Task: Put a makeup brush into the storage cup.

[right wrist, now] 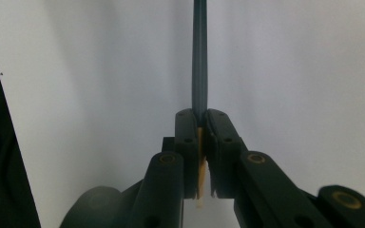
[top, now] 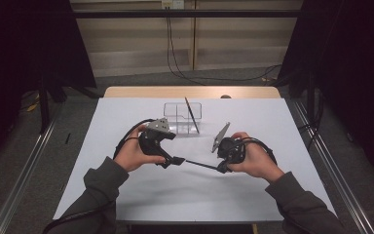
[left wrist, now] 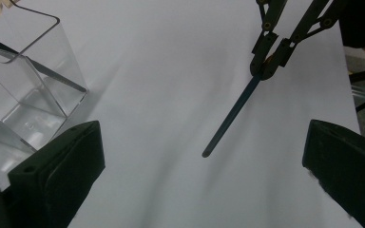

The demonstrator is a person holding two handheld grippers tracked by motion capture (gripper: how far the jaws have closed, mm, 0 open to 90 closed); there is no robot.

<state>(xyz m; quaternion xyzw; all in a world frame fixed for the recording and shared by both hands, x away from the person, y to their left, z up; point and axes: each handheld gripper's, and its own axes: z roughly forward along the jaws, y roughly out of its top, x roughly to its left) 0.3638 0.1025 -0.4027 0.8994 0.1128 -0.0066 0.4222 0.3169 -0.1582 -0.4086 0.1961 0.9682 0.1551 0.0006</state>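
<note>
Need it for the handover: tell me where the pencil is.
High view, centre: the pencil is clamped in the right gripper, pointing toward the left gripper, above the white table.

Clear box (top: 182, 117) at table (top: 126, 195) far centre, stick (top: 191, 114) in it; pencil (top: 202, 165) nearer, front.

Two handheld grippers, the left gripper (top: 177, 160) and the right gripper (top: 221, 169), are over one white table (top: 126, 195). There are two dark pencils: one pencil (top: 202, 165) between the grippers, another pencil (top: 192, 115) leaning in one clear box (top: 173, 110).
</note>
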